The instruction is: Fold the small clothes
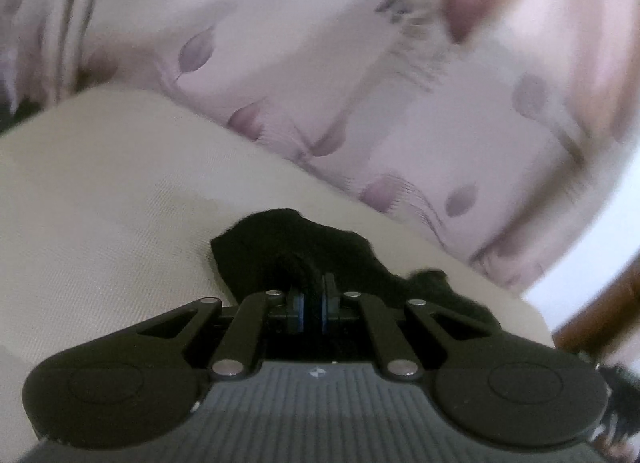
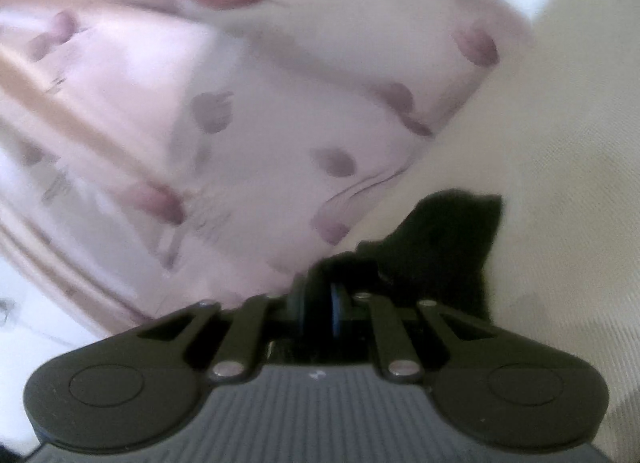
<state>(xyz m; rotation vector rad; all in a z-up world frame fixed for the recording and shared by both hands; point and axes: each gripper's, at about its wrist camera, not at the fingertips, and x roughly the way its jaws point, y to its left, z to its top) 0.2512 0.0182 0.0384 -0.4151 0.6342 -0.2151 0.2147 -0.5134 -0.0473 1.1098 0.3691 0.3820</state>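
The left gripper [image 1: 311, 295] is closed on a bunched fold of a small black garment [image 1: 320, 247]. Its two blue-edged pads stand close together, with the dark cloth pinched between them and rising just past the fingertips. From there the garment spreads out to both sides of the fingers and trails off to the right of them, lying against a plain beige cloth surface [image 1: 100, 203] that fills the space beneath and to the left of the fingers. Beyond the fingertips lies a pale pink fabric with purple leaf shapes [image 1: 320, 83], blurred.

The right gripper [image 2: 320, 295] is likewise clamped on the black garment [image 2: 448, 239]: the pads are nearly together and a dark wad of cloth sits between them at the tips. The rest of the garment extends ahead and to the right of these fingers, over the beige cloth surface [image 2: 560, 143]. Ahead and to the left of the fingers is the same pink fabric with purple leaf shapes [image 2: 240, 123], heavily blurred.
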